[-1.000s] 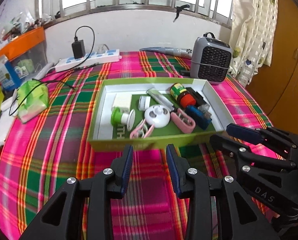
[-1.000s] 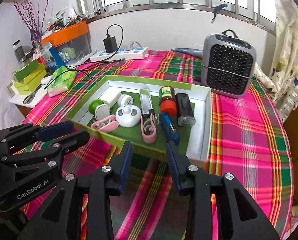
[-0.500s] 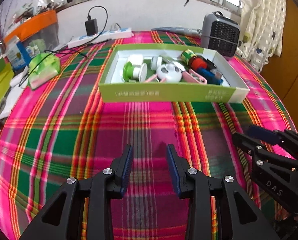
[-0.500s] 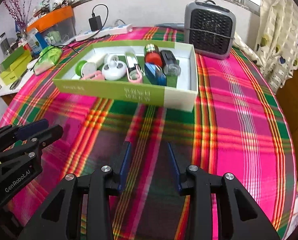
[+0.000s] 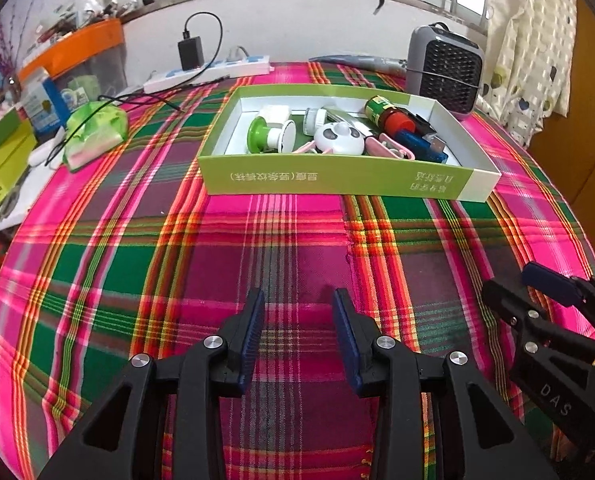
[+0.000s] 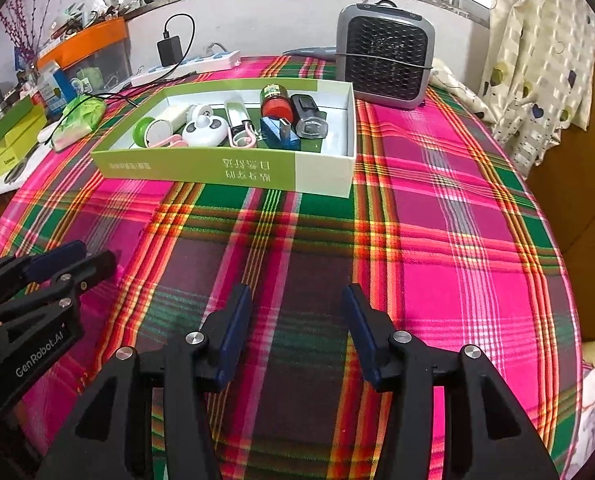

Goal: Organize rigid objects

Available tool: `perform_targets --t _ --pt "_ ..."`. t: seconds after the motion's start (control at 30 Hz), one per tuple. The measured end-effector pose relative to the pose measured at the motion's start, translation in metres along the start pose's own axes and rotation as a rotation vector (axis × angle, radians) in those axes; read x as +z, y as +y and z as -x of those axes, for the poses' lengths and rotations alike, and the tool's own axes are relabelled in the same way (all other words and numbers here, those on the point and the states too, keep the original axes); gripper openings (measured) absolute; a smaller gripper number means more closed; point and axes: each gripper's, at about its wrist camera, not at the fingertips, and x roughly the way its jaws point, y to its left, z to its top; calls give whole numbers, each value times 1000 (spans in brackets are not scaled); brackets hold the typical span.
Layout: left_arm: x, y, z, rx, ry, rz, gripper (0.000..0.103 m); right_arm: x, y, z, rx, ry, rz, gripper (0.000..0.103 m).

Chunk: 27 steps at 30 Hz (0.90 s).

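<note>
The shallow green-and-white cardboard box (image 5: 337, 182) sits at the far middle of the round table under its pink, green and red plaid cloth (image 5: 281, 248), and every small rigid object in view lies inside it: a green-and-white suction-cup holder (image 5: 267, 136) at the left end, a white round gadget with grey spots (image 5: 339, 140) in the middle, a pink plastic clip (image 6: 241, 136), a blue USB stick (image 6: 279, 132), a red-capped jar with a green label (image 6: 275, 102) and a black glossy cylinder (image 6: 309, 118) toward the right end. The cloth near the camera carries no loose item, so the gathering looks finished, though the pieces lie jumbled and touching rather than sorted. The left gripper (image 5: 299, 320) and the right gripper (image 6: 295, 316) both hang over bare cloth on the near side, well apart from the box; both sets of jaws are opening, the right pair wider, with nothing between them. Judging by this, at most a tidy-up inside the box is left, or nothing. The grey heater (image 6: 385, 62) at the far right, the white power strip (image 5: 209, 72) and the green tissue pack (image 5: 95, 132) at the left seem outside the task.
</note>
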Motion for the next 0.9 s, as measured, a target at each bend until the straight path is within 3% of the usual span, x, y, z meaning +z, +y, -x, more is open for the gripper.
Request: perform_targets --t 0.2,0.9 --pt "-1 -2 0 3 -8 9 40 -1 -6 -1 -16 2 -27 61" --pt "-1 -4 -1 15 -12 5 41 -1 -5 -1 -23 2 -24 63"
